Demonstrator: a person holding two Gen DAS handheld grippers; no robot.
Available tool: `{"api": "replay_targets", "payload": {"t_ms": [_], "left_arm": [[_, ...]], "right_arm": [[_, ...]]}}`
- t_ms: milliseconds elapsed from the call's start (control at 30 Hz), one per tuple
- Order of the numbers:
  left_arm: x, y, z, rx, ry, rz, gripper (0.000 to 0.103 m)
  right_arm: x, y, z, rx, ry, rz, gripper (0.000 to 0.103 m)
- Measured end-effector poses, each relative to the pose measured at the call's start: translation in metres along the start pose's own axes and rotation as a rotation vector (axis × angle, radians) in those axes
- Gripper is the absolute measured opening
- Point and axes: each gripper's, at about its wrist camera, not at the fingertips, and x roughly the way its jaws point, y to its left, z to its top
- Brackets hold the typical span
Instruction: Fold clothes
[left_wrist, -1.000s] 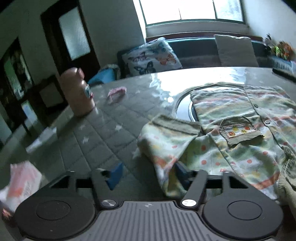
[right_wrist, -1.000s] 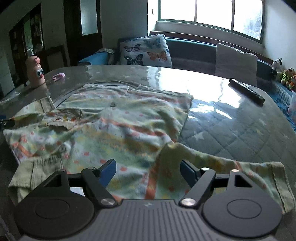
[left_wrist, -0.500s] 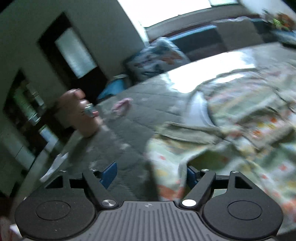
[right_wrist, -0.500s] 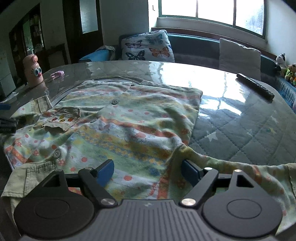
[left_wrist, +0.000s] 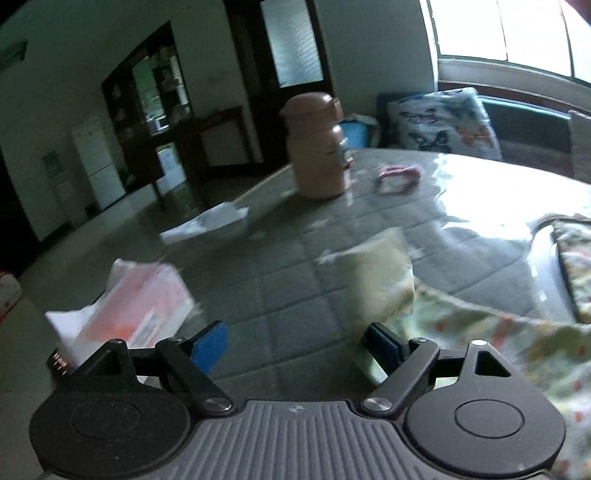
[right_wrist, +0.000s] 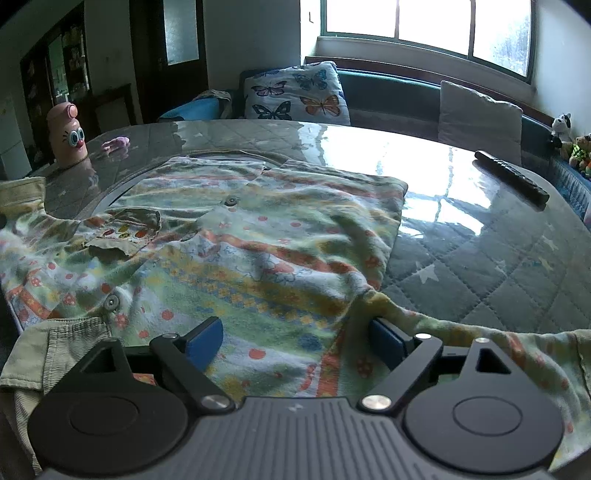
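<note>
A small patterned shirt with green, orange and yellow stripes lies spread front-up on the quilted table, with a khaki chest pocket. My right gripper is open just above its lower part, with the right sleeve trailing past the right finger. In the left wrist view my left gripper is open over bare table beside the shirt's left sleeve, whose khaki cuff is raised; cloth touches the right finger.
A pink toy bottle and a pink hair tie sit at the far left of the table. Papers and a pink packet lie at the left edge. A black remote lies far right. A sofa with cushions stands behind.
My left gripper has swung left, away from the shirt body toward the table's left edge; the view is blurred with motion. My right gripper has lowered slightly over the shirt.
</note>
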Motion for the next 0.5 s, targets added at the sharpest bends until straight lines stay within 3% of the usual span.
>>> {"api": "replay_targets", "payload": {"t_ms": [233,500], "left_arm": [[-0.003,0.007,-0.002,0.011,0.001,0.029,0.085],[-0.009,-0.032,0.008,0.090,-0.036,-0.112,0.086]], "right_arm": [[-0.001,0.000,0.001,0.006,0.000,-0.001,0.089],[0.001,0.001,0.003,0.019,-0.002,-0.004,0.089]]}}
